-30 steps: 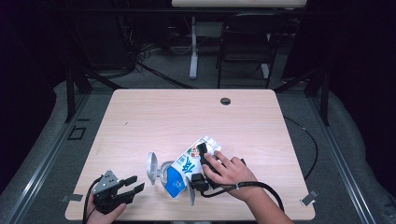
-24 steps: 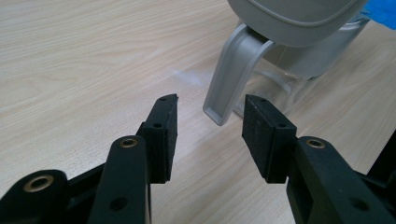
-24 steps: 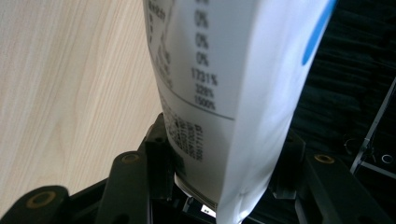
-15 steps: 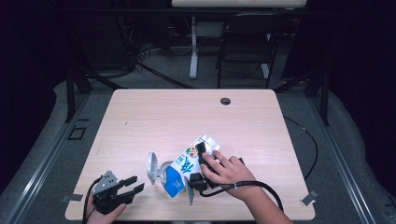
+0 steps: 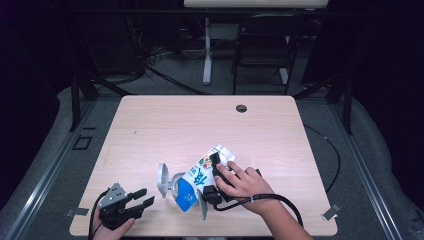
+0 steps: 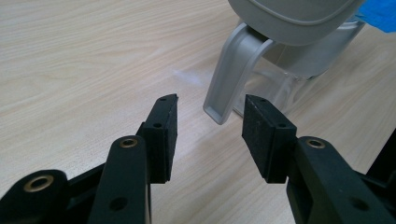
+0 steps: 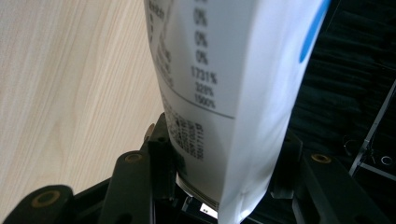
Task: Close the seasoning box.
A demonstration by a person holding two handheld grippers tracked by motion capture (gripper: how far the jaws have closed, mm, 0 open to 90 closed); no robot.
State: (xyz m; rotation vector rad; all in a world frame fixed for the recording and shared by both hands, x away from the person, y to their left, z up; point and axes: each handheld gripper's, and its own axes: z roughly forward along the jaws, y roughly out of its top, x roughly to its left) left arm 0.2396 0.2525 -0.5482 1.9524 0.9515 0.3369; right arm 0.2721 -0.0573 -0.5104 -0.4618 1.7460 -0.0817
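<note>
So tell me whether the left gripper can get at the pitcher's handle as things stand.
Probably yes. The left gripper is open, its fingers aimed at the pitcher's handle with only bare table between. The carton sits on the pitcher's far side.

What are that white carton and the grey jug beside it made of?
The carton looks like coated paperboard: smooth, slightly glossy, printed with text, creased at its folds. The jug seems plastic: an opaque matte grey lid and handle on a clear body.

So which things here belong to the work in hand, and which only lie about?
In use:
- carton, tilted, gripped by the right claw
- clear jug with grey handle
- left claw, open beside the handle

Lying about:
- chair beyond the table
</note>
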